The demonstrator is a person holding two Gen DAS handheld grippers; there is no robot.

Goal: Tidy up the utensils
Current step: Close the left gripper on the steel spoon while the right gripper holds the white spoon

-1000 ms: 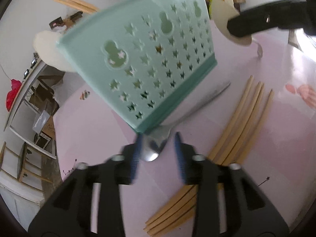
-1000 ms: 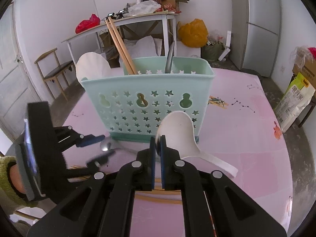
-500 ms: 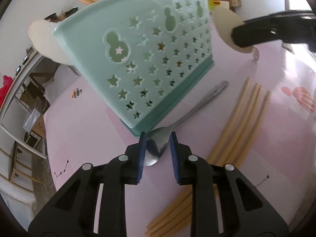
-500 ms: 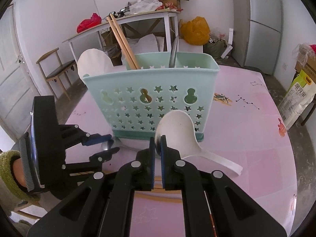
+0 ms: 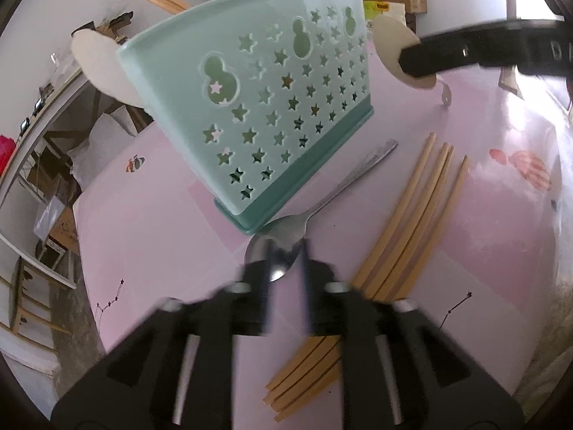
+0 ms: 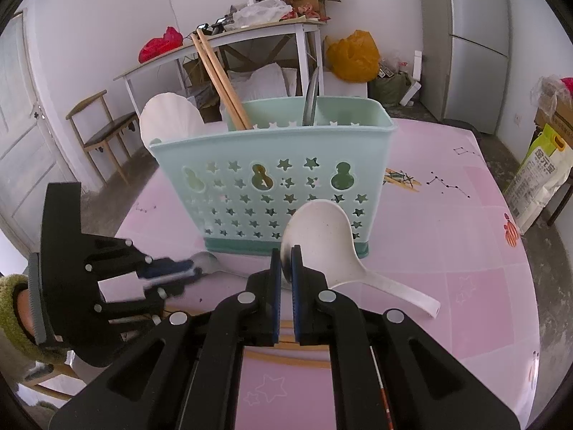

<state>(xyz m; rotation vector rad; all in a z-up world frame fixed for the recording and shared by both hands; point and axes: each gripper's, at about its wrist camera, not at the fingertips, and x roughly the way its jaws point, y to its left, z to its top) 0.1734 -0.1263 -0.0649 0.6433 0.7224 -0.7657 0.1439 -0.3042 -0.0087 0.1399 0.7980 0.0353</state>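
Since a second ago the left gripper has crept closer to the bowl of the metal spoon, and its jaws, after narrowing, have just been opening again; they now stand part spread on either side of the bowl, blurred, and whether the pads touch the metal cannot be told. The spoon lies flat on the pink worktop, its bowl just beside the near corner of the mint-green utensil caddy and its handle running away along the caddy's base. Beside it lie four wooden chopsticks, loose and roughly side by side. The right gripper has not moved: its jaws are pressed together on the rim of the bowl of a white plastic ladle spoon, held in front of the caddy with its handle trailing down to the right. The caddy stands upright and already holds a pair of chopsticks, a metal utensil and a white spoon at its left end. The metal spoon is likely stiff, light and slippery, and it lies low against the worktop, so a grip across the curved bowl may slide off; the narrow neck, where bowl meets handle, looks a surer place to pinch. The plastic ladle is probably light and rigid, so its thin rim should hold well enough. The chopsticks are thin and may roll apart, so taking them near the middle seems best.
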